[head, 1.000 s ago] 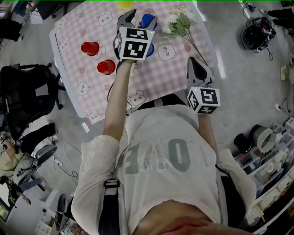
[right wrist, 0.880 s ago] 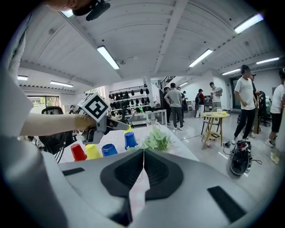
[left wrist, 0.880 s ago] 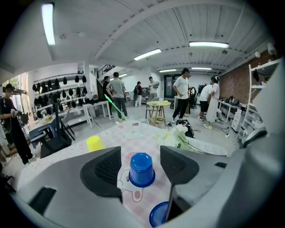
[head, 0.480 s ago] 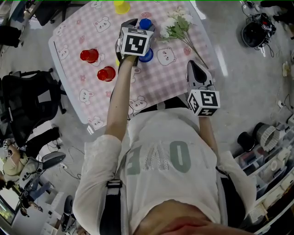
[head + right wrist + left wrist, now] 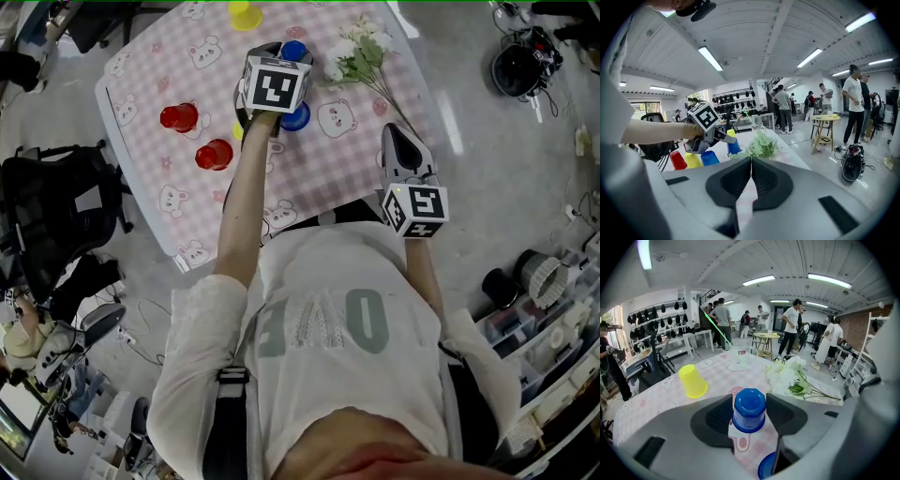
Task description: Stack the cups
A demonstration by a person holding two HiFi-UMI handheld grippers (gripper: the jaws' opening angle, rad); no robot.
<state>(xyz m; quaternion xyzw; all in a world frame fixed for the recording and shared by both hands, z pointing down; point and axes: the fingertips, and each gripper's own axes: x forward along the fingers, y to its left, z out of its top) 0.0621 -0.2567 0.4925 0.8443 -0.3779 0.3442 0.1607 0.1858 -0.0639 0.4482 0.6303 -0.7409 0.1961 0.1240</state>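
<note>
We look down on a table (image 5: 319, 173) covered in pink check. At its left stand two red cups (image 5: 178, 117), mouth down, near each other but apart. Further back, by the far edge, stands a yellow cup (image 5: 246, 14). Right of the red ones, our left gripper (image 5: 279, 56) reaches over the table. Its jaws are parted, one on each side of a blue cup (image 5: 749, 409) that stands mouth down on the table. The jaws have just been closing, but we see no firm squeeze on the cup. A second blue cup (image 5: 296, 116) sits just beside that gripper, nearer us. White flowers (image 5: 361, 52) lie to the right. Our right gripper (image 5: 390, 131) hovers over the table's near right edge, jaws pressed together and holding nothing.
</note>
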